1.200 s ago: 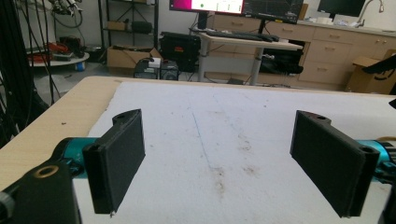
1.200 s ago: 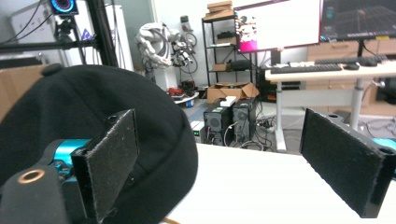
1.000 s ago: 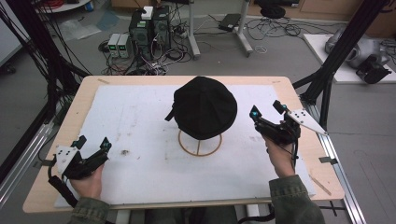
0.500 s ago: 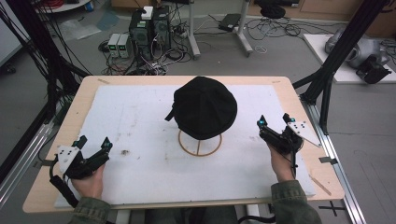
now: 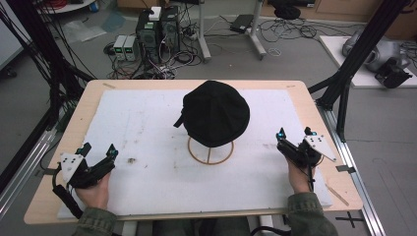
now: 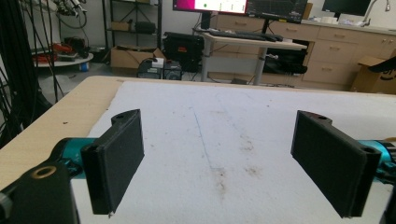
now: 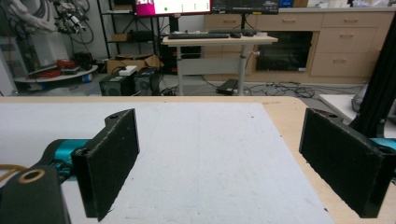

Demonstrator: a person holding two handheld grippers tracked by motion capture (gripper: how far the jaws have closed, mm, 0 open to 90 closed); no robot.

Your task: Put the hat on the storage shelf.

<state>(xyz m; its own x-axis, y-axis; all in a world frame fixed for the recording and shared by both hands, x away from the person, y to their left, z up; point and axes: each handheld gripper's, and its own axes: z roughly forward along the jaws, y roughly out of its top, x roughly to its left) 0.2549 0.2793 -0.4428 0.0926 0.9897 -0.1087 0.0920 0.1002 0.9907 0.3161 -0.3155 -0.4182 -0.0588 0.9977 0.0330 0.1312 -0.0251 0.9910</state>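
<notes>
White mat (image 5: 147, 123), black cap (image 5: 216, 114), brim seemingly leftward

Black cap (image 5: 216, 113) sits crown-up on a wire stand with a tan ring base (image 5: 210, 153), mid tabletop, on the white mat. Small strap sticks out its left side.

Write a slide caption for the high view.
Black cap on a wire stand at mid-table, open left tool and right tool resting on the white mat either side.
</notes>
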